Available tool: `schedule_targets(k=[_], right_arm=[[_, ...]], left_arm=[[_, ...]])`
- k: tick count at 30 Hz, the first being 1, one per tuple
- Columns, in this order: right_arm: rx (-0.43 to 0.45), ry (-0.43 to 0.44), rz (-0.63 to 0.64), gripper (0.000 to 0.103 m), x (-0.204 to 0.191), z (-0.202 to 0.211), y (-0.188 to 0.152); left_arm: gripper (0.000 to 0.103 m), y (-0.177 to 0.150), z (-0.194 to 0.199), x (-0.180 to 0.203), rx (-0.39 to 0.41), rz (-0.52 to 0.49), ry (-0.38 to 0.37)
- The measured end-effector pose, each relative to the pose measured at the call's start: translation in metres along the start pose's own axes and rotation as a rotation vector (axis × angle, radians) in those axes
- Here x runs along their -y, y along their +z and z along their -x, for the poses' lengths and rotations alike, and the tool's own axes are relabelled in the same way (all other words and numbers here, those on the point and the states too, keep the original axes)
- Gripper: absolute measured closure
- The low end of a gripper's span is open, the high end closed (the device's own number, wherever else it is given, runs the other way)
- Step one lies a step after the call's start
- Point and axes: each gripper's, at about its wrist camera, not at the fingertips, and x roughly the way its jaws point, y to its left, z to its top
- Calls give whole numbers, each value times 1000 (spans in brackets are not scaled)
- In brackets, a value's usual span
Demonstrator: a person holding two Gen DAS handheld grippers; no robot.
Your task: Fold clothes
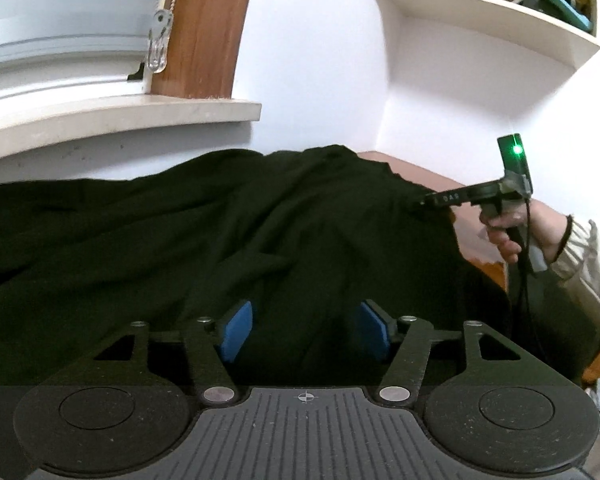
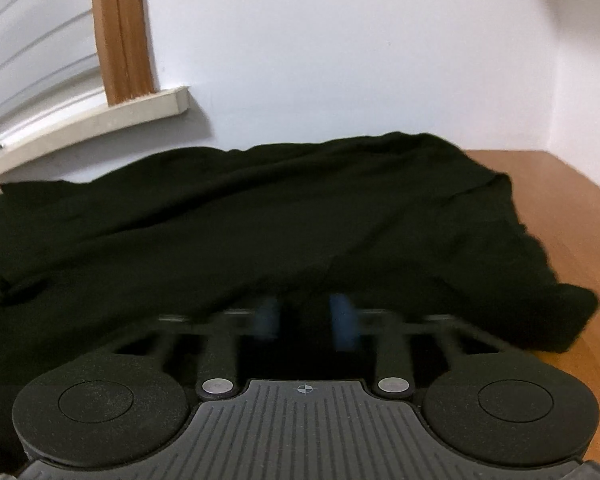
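Note:
A black garment [image 1: 260, 240] lies spread and wrinkled over a wooden table [image 2: 560, 208]. My left gripper [image 1: 306, 330] is open at the garment's near edge, its blue pads [image 1: 238, 330] wide apart with flat cloth between them. The right gripper [image 1: 428, 201], held by a hand [image 1: 512, 232], meets the garment's right edge in the left wrist view. In the right wrist view, my right gripper [image 2: 304, 318] has its blurred blue pads [image 2: 342, 320] drawn partly together on a bunched fold of the black garment [image 2: 300, 208].
A pale window sill [image 1: 120, 116] and a wooden frame [image 1: 204, 28] stand behind the table at the left. A white shelf [image 1: 480, 12] with books hangs at the upper right. The white wall [image 2: 340, 60] runs along the table's far edge. Bare wood shows at the right.

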Motion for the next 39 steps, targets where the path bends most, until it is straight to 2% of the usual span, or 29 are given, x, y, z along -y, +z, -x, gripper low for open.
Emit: schedule_targets(k=[5, 8, 14, 17, 19, 20, 22, 26, 30, 31, 32, 33, 35, 39], right_arm=[[84, -13, -35, 101, 24, 60, 2], [96, -33, -37, 101, 39, 95, -4], [0, -51, -23, 100, 46, 98, -24], [-6, -80, -32, 92, 47, 95, -27], [10, -99, -39, 74, 47, 94, -26], [18, -109, -42, 62, 47, 94, -25], [33, -124, -54, 59, 47, 92, -24], [26, -101, -81, 54, 47, 73, -22], [-1, -79, -105, 57, 50, 53, -22], [-3, -76, -101, 64, 50, 51, -23], [-3, -73, -92, 92, 50, 52, -24], [11, -81, -94, 97, 52, 57, -26], [42, -102, -104, 97, 56, 68, -29], [46, -142, -95, 95, 58, 94, -43]], left_arm=[[36, -1, 3, -1, 14, 4, -3], [34, -2, 5, 0, 17, 3, -9], [34, -3, 3, 15, 4, -28, -20], [34, -2, 0, 27, -4, -52, -24], [34, -1, -1, 33, -6, -61, -30], [34, 0, -2, 35, -8, -64, -33], [33, 0, -3, 38, -10, -71, -33], [32, -3, -9, 35, -26, -54, -28], [32, -7, -8, 33, -34, -41, -30], [32, -7, -7, 33, -30, -39, -32], [32, -7, -6, 33, -27, -37, -30], [32, -8, -5, 33, -24, -36, -28], [32, -9, -3, 33, -18, -32, -23], [31, -11, 1, 34, -6, -28, -15]])
